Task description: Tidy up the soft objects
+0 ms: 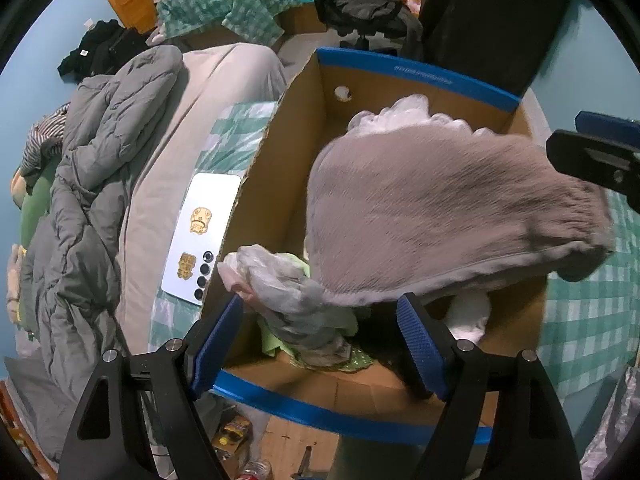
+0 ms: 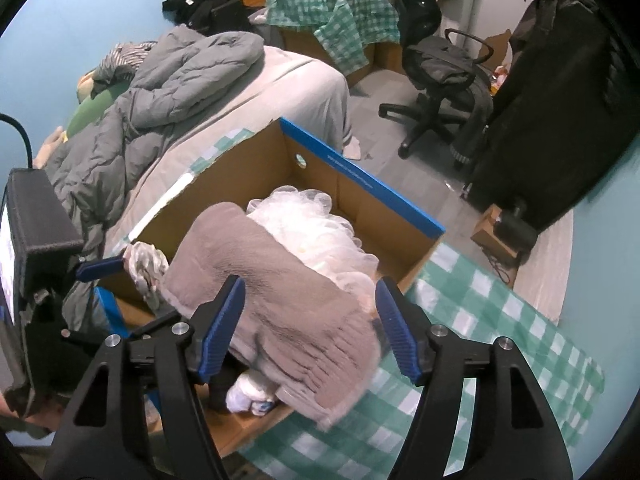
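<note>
A cardboard box with blue edges [image 1: 416, 76] [image 2: 360, 178] stands on the bed. A folded grey-brown fleece blanket [image 1: 448, 208] [image 2: 280, 292] lies across its top, overhanging the near right corner. Under it are white tulle [image 2: 312, 216], a crumpled grey cloth [image 1: 288, 284] [image 2: 146, 264], green fabric and a white item [image 2: 250, 394]. My left gripper [image 1: 320, 340] is open at the box's near edge, around the grey cloth without gripping it. My right gripper [image 2: 310, 328] is open, its fingers on either side of the blanket's near end.
A phone [image 1: 200, 236] lies on the bed left of the box. A grey duvet [image 1: 92, 184] [image 2: 152, 92] is piled further left. A green checked cloth [image 2: 480, 360] covers the bed to the right. An office chair [image 2: 440, 72] and a dark wardrobe [image 2: 560, 100] stand beyond.
</note>
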A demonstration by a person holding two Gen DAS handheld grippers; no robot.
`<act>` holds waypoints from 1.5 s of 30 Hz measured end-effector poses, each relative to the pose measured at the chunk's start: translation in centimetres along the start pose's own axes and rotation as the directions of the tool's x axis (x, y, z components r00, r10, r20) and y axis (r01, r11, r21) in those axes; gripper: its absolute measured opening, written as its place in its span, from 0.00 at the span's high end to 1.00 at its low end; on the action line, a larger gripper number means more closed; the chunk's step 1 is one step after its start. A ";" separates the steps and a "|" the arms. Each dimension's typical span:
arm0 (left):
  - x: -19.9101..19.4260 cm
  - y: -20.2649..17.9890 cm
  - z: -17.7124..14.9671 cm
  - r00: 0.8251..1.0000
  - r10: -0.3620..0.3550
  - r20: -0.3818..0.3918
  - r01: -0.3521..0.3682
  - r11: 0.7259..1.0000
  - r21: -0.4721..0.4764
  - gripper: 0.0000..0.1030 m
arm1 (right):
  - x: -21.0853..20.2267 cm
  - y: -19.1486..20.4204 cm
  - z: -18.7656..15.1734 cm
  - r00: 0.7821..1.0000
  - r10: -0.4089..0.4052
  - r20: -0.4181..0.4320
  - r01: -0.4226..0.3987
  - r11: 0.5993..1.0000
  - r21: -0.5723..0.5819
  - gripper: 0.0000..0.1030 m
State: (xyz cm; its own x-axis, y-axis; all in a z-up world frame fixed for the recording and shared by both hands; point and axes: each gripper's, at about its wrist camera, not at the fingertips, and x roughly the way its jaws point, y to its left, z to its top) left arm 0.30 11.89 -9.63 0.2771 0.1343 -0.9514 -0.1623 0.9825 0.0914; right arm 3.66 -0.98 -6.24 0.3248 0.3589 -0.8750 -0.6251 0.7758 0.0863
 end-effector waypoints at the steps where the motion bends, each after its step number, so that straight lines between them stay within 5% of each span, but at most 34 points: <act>1: -0.3 -0.1 0.0 1.000 -0.003 0.005 0.003 1.000 -0.002 0.22 | -0.3 -0.1 -0.1 1.000 -0.002 0.003 0.002 1.000 0.001 0.33; 15: -6.0 -0.9 0.0 0.993 -0.073 0.096 0.077 0.997 -0.029 0.19 | -4.9 -2.3 -2.4 0.998 -0.052 0.044 0.049 0.996 0.072 0.27; 45: -11.0 -5.2 -1.5 0.982 -0.087 0.169 0.078 0.995 0.056 0.16 | -12.9 -5.5 -6.8 0.981 -0.159 0.108 0.131 0.965 0.228 0.23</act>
State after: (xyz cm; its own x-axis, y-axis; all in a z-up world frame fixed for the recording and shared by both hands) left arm -3.31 5.11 -0.08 0.4467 0.0684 -0.8921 -0.0871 0.9957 0.0327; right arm -1.92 -13.43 1.28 0.4951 0.2849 -0.8208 -0.3984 0.9140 0.0770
